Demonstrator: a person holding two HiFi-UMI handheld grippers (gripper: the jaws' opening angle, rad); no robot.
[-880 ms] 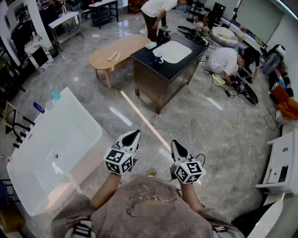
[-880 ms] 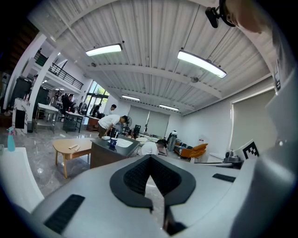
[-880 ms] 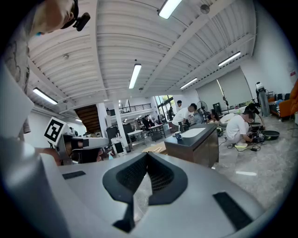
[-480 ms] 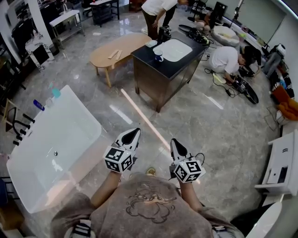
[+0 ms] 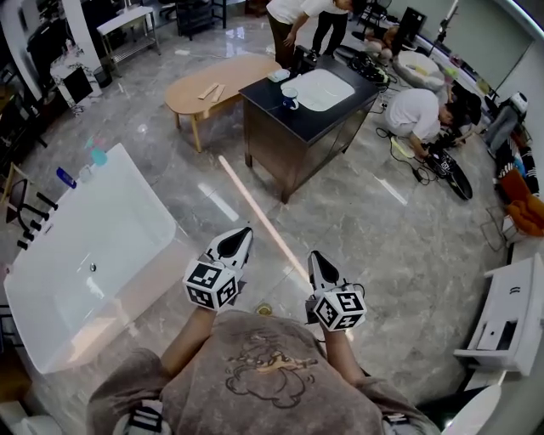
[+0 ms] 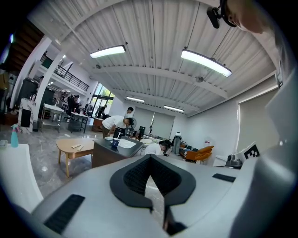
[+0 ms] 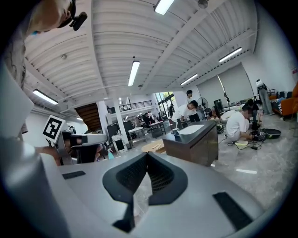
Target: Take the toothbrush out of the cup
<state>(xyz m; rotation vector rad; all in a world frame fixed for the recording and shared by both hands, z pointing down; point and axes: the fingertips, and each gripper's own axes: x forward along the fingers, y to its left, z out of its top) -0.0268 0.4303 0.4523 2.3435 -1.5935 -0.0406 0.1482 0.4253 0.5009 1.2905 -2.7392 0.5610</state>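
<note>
A small blue cup point(image 5: 290, 98) stands on the dark counter point(image 5: 280, 119) next to its white sink basin, far ahead of me across the floor. The toothbrush in it is too small to make out. The same cup point(image 6: 115, 142) shows in the left gripper view, and the cup point(image 7: 176, 133) shows again in the right gripper view. My left gripper point(image 5: 241, 234) and right gripper point(image 5: 314, 259) are held side by side close to my body, pointing toward the counter. Both are shut with nothing between the jaws.
A white bathtub point(image 5: 85, 255) lies on the floor at my left. A low wooden table point(image 5: 212, 85) stands left of the counter. Two people point(image 5: 293, 17) bend over behind the counter and another person point(image 5: 416, 110) crouches to its right. A white cabinet point(image 5: 510, 314) is at the right edge.
The view has shifted a little, with the bathtub sliding toward the left edge. Both grippers stay shut and in front of my body.
</note>
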